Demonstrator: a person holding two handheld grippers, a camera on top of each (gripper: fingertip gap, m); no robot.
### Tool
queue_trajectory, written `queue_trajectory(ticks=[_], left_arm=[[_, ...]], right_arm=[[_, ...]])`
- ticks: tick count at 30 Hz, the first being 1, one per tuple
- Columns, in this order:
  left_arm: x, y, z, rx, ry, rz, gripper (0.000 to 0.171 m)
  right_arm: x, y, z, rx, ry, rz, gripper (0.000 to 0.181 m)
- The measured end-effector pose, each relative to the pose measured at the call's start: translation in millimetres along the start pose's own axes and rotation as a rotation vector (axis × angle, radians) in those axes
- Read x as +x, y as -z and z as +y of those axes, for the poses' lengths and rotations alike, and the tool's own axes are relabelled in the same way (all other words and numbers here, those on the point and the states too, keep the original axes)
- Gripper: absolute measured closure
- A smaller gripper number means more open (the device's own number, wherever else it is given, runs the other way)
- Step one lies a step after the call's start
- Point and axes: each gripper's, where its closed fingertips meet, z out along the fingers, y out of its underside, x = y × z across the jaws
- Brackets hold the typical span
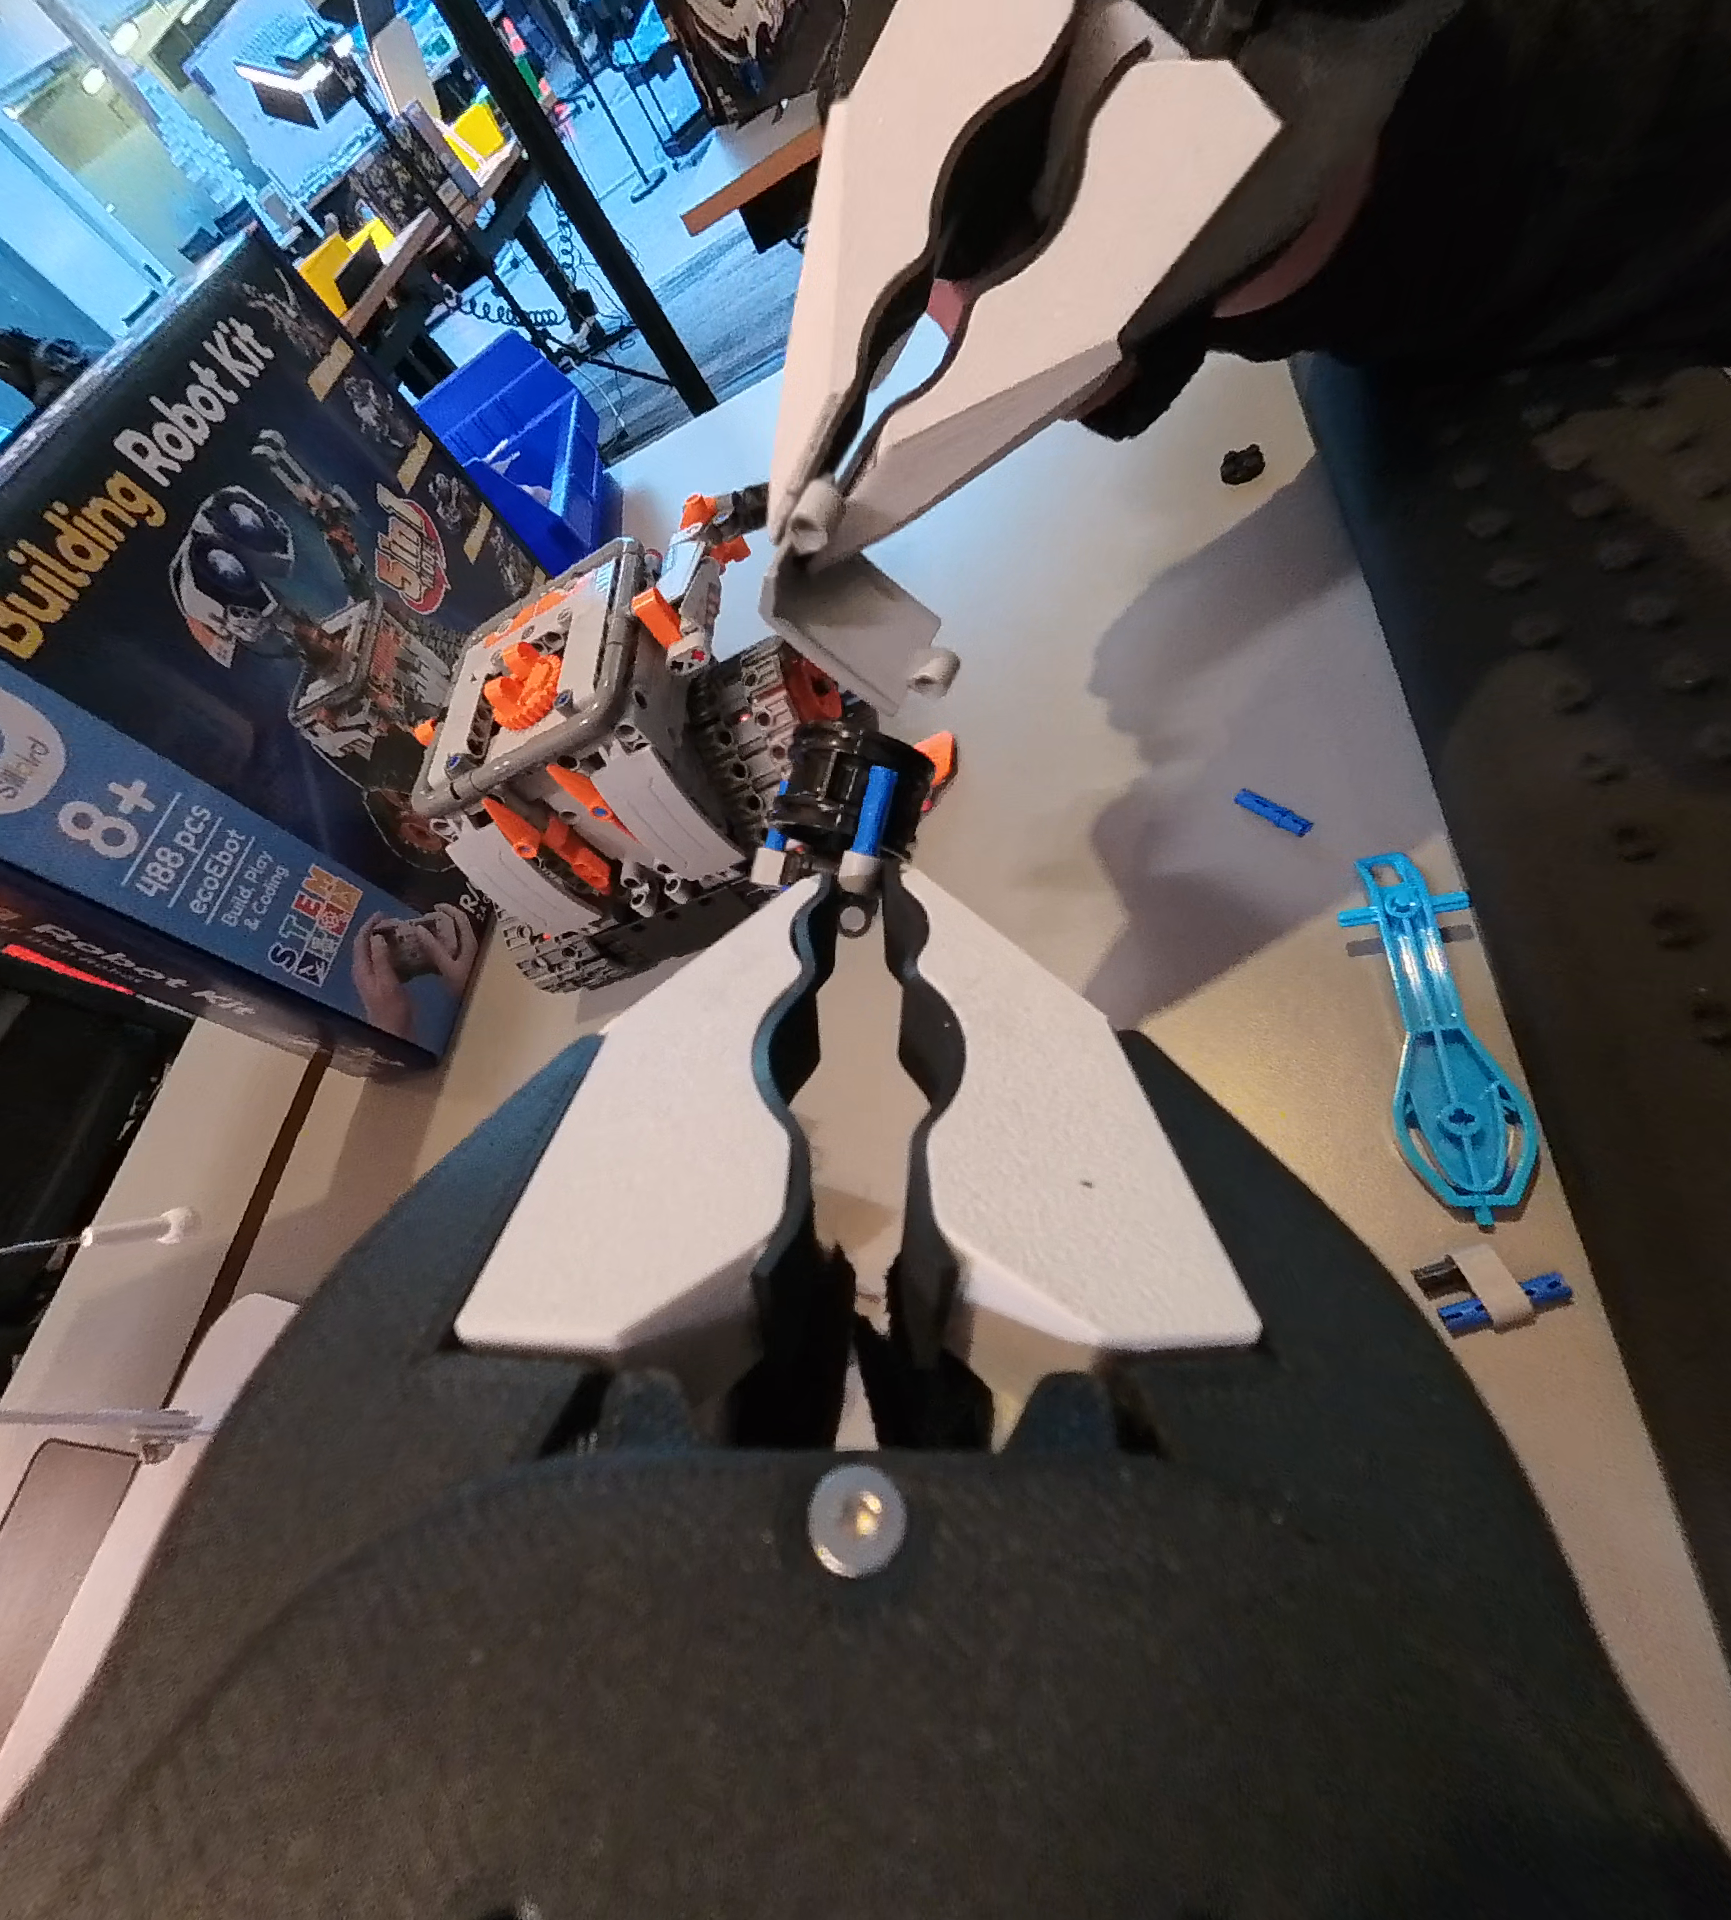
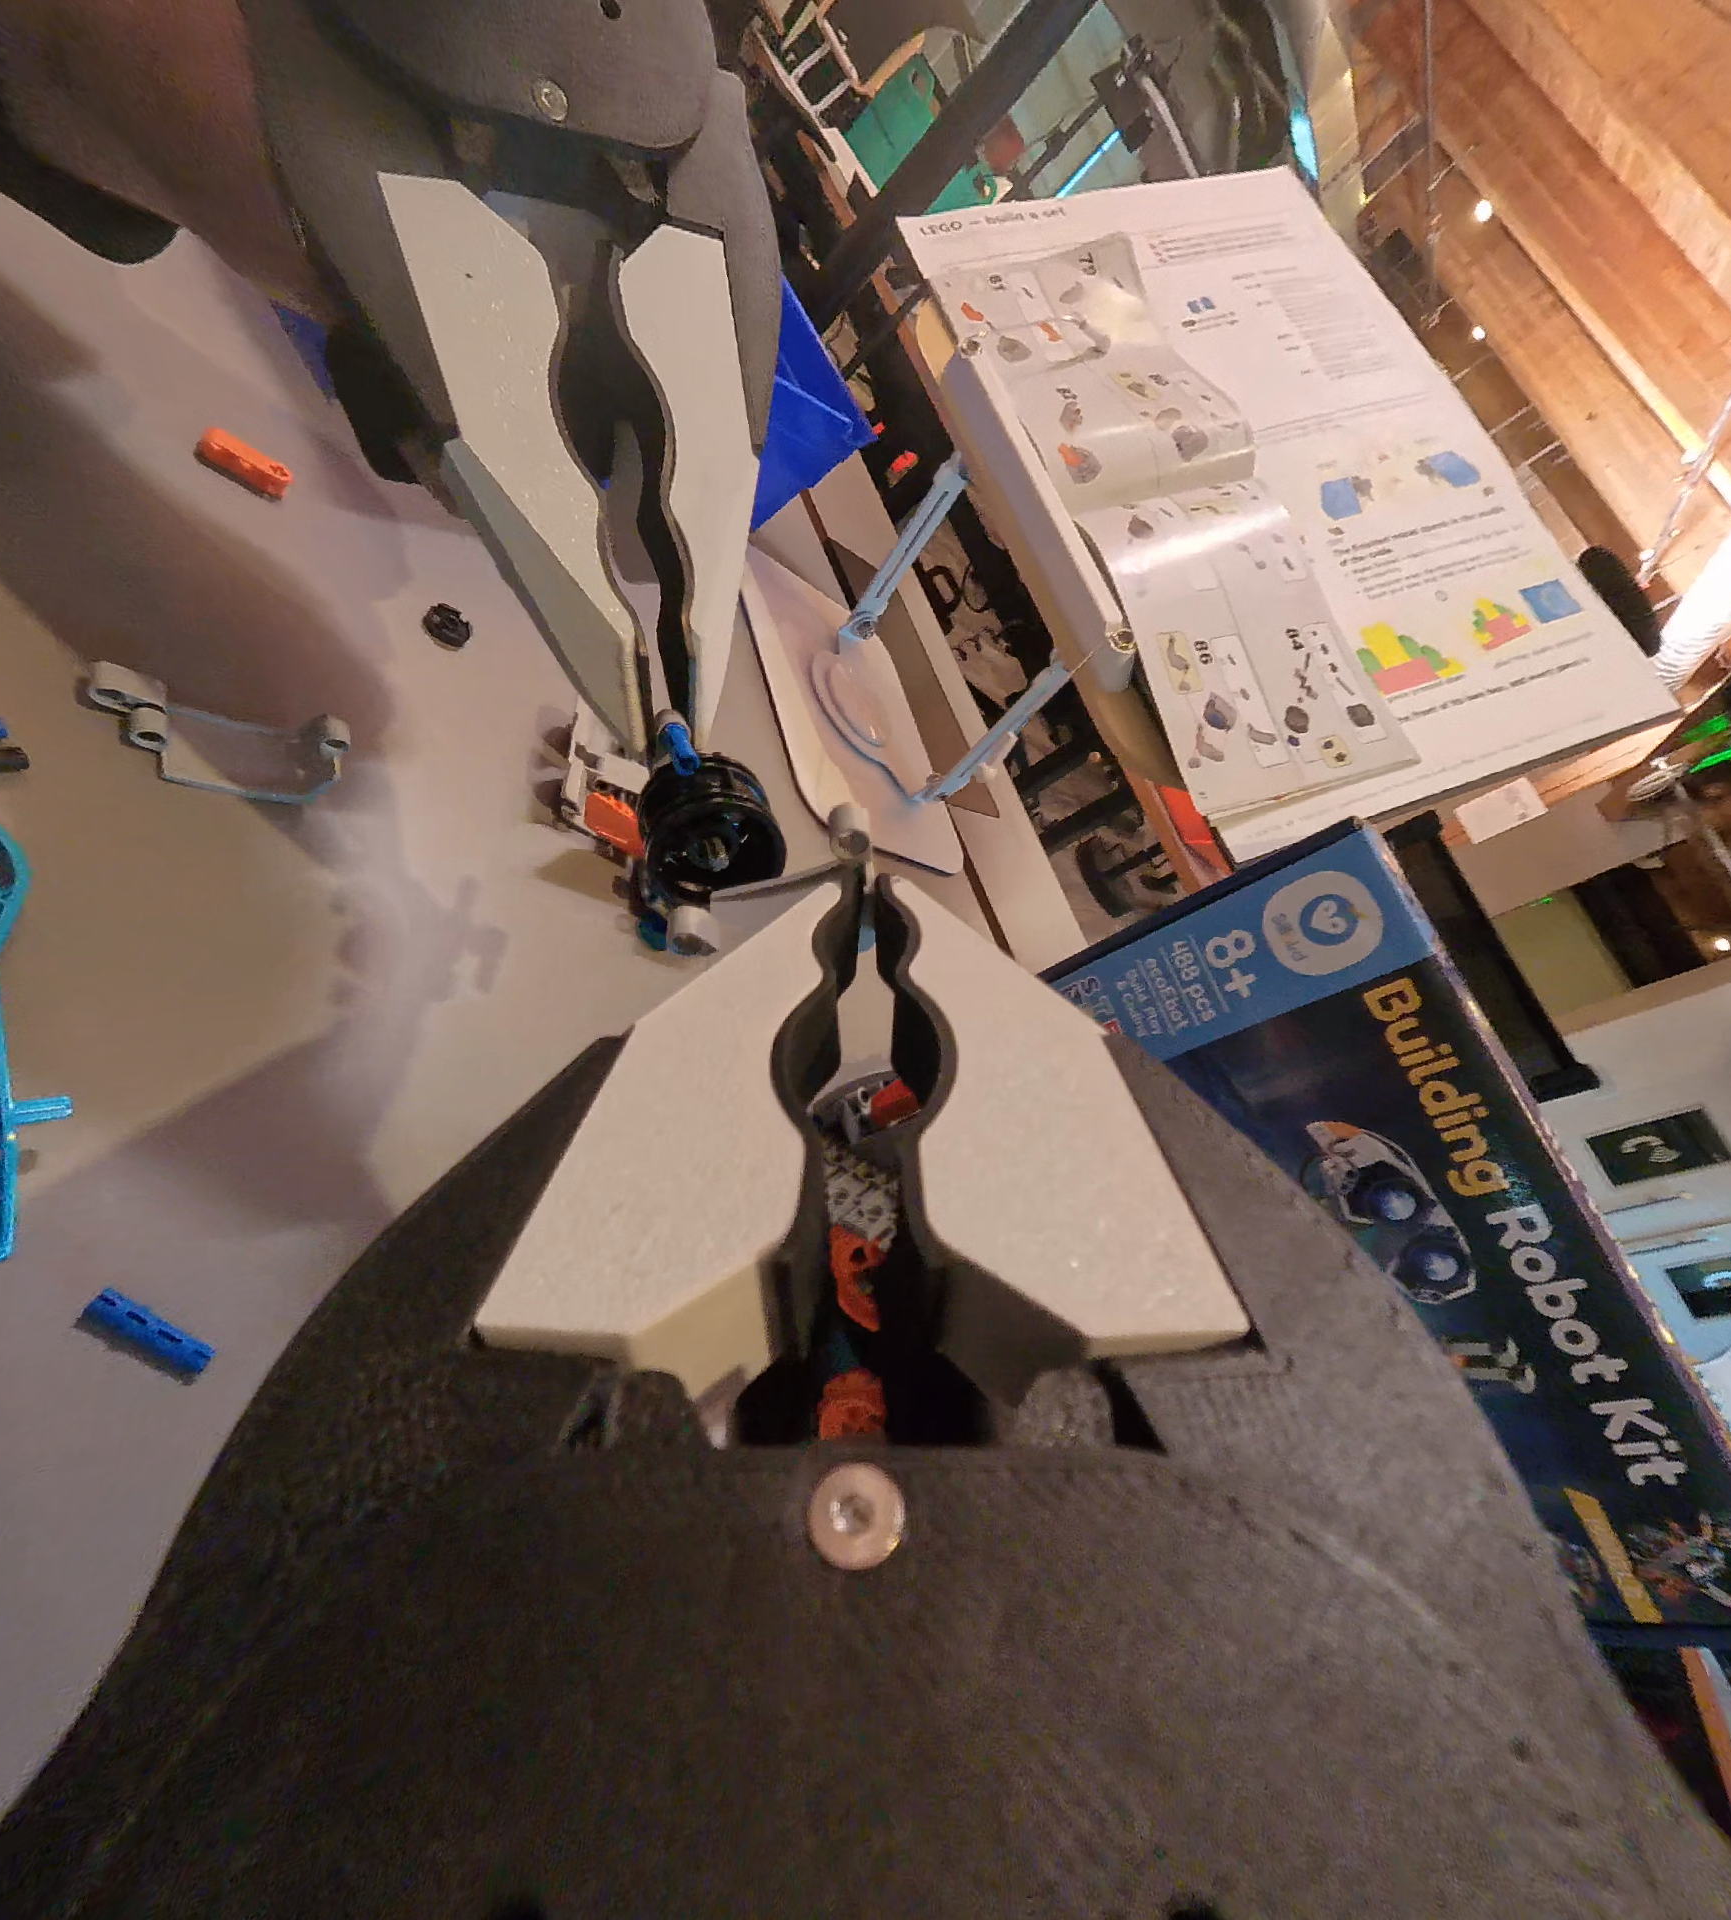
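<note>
Left gripper (image 1: 856, 902) clenched on small grey-and-blue pin piece (image 1: 869, 831) sticking out of black wheel hub (image 1: 845, 795); jaws nearly shut, only the pin's width between tips. Hub attached to side of grey-and-orange robot model (image 1: 570, 769) standing on white surface (image 1: 1152, 582), just beside the box.

Right gripper (image 2: 861, 883) also clenched, tips pinching grey round connector end (image 1: 811, 514) of flat grey panel (image 1: 845, 629). Panel hangs tilted from the tips, above the model's tread side, close to it; touching or not, hard to tell from this angle.

Blue bin (image 1: 518, 457) behind model, w/ a few pale bits inside, prob. small parts, too small to identify. Dark kit box (image 1: 217, 520) lying beside model on the left; second kit box under it.

Loose on surface, well apart from both grippers: turquoise spoon-shaped tool (image 1: 1443, 1049), blue pin (image 1: 1272, 811), grey connector w/ blue and black pins (image 1: 1495, 1294), small black round bit (image 1: 1243, 464), orange connector (image 2: 243, 462), second flat grey panel (image 2: 237, 748). Open instruction booklet (image 2: 1204, 499) on a stand beyond the surface edge, against a white board (image 2: 1526, 436).
</note>
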Motion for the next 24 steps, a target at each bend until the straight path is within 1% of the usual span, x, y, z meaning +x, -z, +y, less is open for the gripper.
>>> queue_trajectory(ticks=[3,8,13,17,21,24], left_arm=[[-1,1,-1,-0.004,-0.019,-0.019,0.165],[-2,1,-2,-0.007,-0.036,-0.031,0.165],[-2,3,-6,0.013,-0.028,-0.034,0.165],[-2,5,-10,0.037,-0.015,-0.031,0.165],[-1,4,-7,0.018,-0.037,-0.040,0.165],[-4,3,-3,0.004,-0.036,-0.045,0.165]], right_arm=[[3,1,0,0.005,-0.004,0.012,0.181],[5,1,1,0.034,-0.085,-0.019,0.181],[16,11,-10,0.200,-0.328,-0.098,0.181],[21,17,-16,0.298,-0.414,-0.142,0.181],[13,18,-16,0.315,-0.429,-0.206,0.181],[5,13,-8,0.257,-0.412,-0.237,0.181]])
